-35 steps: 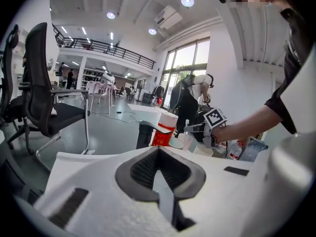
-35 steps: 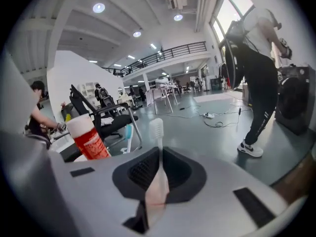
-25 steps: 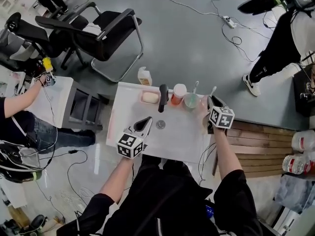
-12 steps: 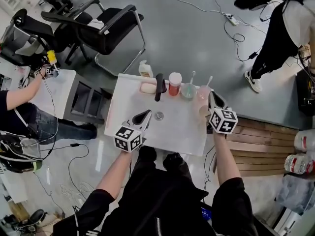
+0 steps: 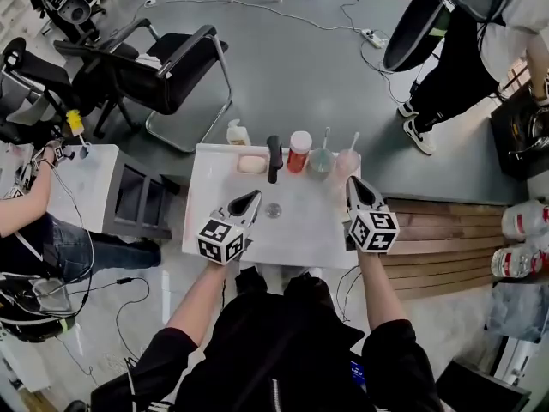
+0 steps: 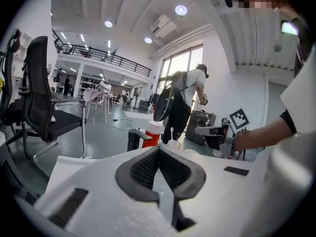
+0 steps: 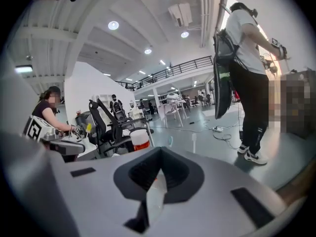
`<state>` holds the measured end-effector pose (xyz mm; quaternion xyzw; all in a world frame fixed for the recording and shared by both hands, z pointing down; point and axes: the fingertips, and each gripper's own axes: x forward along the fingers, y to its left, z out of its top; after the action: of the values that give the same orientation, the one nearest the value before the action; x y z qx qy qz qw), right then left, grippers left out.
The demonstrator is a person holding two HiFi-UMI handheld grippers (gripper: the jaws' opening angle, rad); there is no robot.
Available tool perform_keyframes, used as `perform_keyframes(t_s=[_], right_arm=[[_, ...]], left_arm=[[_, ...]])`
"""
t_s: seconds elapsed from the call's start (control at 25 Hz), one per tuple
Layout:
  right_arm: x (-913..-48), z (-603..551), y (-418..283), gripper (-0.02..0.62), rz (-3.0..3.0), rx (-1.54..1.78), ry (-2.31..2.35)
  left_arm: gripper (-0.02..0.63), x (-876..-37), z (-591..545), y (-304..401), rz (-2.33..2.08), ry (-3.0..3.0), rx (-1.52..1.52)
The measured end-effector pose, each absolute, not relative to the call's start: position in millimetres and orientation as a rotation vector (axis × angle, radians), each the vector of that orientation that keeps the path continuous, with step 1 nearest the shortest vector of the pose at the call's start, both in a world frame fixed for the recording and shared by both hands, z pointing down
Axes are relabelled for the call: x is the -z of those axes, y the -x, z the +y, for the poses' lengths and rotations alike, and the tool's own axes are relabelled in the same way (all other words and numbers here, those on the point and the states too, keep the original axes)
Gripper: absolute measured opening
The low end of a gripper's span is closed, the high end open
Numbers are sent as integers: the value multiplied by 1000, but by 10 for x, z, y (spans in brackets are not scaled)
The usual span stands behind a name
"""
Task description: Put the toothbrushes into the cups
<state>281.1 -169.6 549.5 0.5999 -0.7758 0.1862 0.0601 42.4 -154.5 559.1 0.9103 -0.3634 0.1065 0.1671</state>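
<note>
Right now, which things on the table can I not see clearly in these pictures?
1. Head view: the toothbrushes in the green cup and the pink cup are too small to show their bristles.
2. Right gripper view: both cups are hidden behind the right gripper; only the brush heads show.
3. Left gripper view: the left gripper covers the cups' lower parts.

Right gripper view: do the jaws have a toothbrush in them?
No, the right gripper has its jaws closed together with nothing between them.
</note>
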Motion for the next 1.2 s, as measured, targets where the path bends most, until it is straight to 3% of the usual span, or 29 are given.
perform_keyframes(t_s=[0.28,0.84,1.2], right_arm=[[-5451,-1655,-2066,5,-2399,-555,-1765],[-5723,-1800,315,5,-2594,-611,-1242],[-5893,-1815,1229,5,-2616,-644,-1041]], left_arm=[[0,-5594,-1543,105,-1064,-2587,-280],[0,-5682,-1404,1842,-1364,-2402,-248],[0,-5806,-1150,2617,-1496,-2284,-237]])
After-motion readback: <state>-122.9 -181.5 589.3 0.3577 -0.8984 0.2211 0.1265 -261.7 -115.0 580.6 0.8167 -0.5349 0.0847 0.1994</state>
